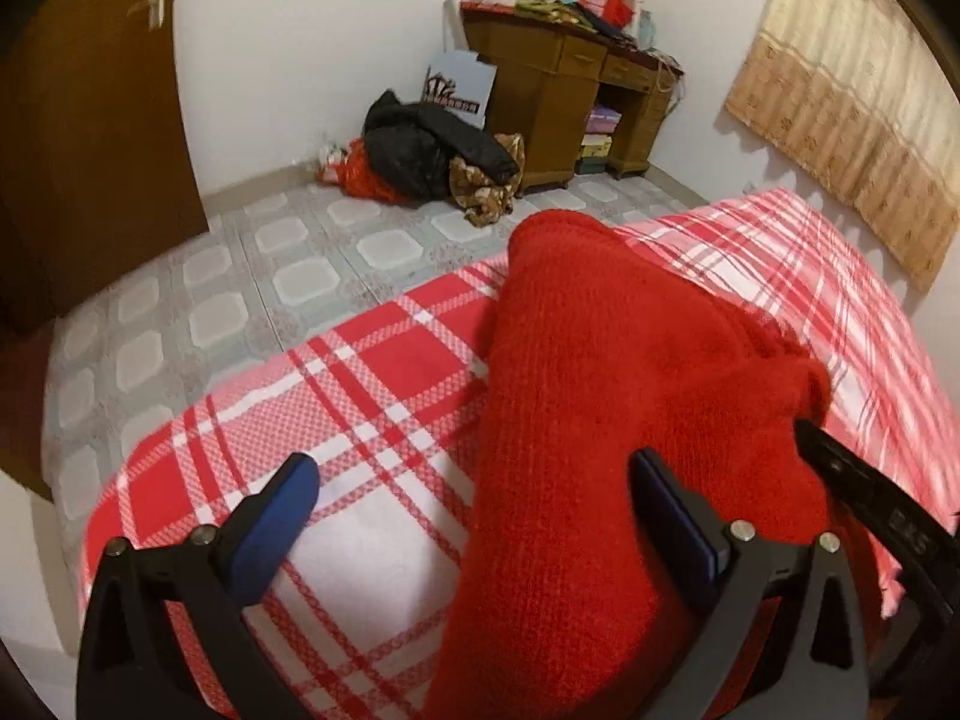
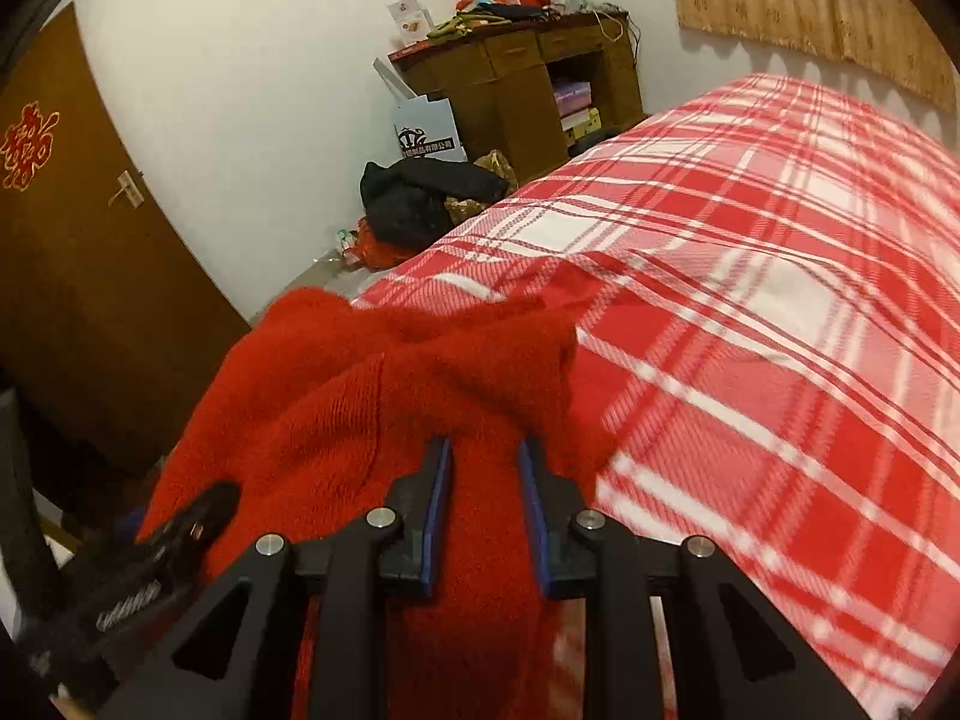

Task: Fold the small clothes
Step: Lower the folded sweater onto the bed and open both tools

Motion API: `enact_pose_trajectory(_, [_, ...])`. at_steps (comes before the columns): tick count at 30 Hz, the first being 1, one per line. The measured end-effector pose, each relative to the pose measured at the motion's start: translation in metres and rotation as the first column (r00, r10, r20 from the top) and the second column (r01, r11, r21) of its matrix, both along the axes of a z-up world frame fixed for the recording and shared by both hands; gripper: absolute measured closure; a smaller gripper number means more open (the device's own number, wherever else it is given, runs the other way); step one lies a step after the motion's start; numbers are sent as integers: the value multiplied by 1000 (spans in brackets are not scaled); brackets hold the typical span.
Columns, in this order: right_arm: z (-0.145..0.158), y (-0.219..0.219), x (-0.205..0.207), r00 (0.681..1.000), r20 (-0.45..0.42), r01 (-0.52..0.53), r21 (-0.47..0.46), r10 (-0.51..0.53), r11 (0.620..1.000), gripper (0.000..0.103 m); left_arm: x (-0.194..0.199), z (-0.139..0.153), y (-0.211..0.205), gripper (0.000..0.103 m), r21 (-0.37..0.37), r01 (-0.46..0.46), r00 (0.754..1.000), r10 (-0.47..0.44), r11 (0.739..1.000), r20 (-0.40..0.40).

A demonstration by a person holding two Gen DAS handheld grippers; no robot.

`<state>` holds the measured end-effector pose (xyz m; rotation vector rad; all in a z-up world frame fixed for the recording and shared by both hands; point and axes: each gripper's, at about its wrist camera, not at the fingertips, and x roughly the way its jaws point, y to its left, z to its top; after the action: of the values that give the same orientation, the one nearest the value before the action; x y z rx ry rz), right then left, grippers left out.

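A red knitted garment [image 1: 600, 396] lies bunched lengthwise on the red and white plaid bed cover [image 1: 372, 420]. My left gripper [image 1: 474, 480] is open, its blue-padded jaws wide apart; the garment passes between them. In the right wrist view my right gripper [image 2: 483, 450] is shut on a fold of the same red garment [image 2: 360, 408], which is pinched between the blue pads [image 2: 443, 480]. The right gripper's black finger shows at the right of the left wrist view [image 1: 840, 474]. The left gripper's finger shows at the lower left of the right wrist view [image 2: 198, 516].
The plaid bed [image 2: 780, 276] stretches ahead and right. A tiled floor [image 1: 240, 276] lies left of it. A pile of dark clothes [image 1: 432, 150], a wooden desk with clutter [image 1: 570, 96], a brown door [image 1: 78, 150] and a curtain [image 1: 840, 96] stand around.
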<state>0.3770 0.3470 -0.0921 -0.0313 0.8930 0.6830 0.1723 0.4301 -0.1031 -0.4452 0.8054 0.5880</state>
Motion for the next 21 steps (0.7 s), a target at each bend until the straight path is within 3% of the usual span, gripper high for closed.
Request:
enact_pose_trajectory(3, [2, -19, -25, 1000, 20, 1, -37, 0, 999, 69, -6, 3, -1, 0, -10, 3, 1000, -3, 1000, -6])
enact_pose_trajectory(9, [-3, -58, -88, 997, 77, 25, -17, -24, 1000, 68, -45, 14, 1, 0, -137, 41, 998, -33, 990, 59])
enact_pose_trajectory(13, [-12, -66, -111, 997, 73, 19, -41, -16, 999, 65, -64, 25, -19, 0, -38, 68, 997, -66, 997, 48])
enact_pose_trajectory(16, [-12, -75, -115, 997, 60, 38, -3, -38, 999, 64, -70, 27, -37, 0, 62, 103, 995, -102, 993, -12])
enact_pose_trajectory(19, [5, -99, -123, 992, 43, 113, 97, -117, 989, 64, -78, 31, -55, 0, 145, 157, 987, -151, 977, -52])
enact_pose_trajectory(21, [17, -109, -135, 986, 74, 140, 111, -148, 984, 64, -89, 37, -69, 0, 211, 198, 980, -190, 957, -55])
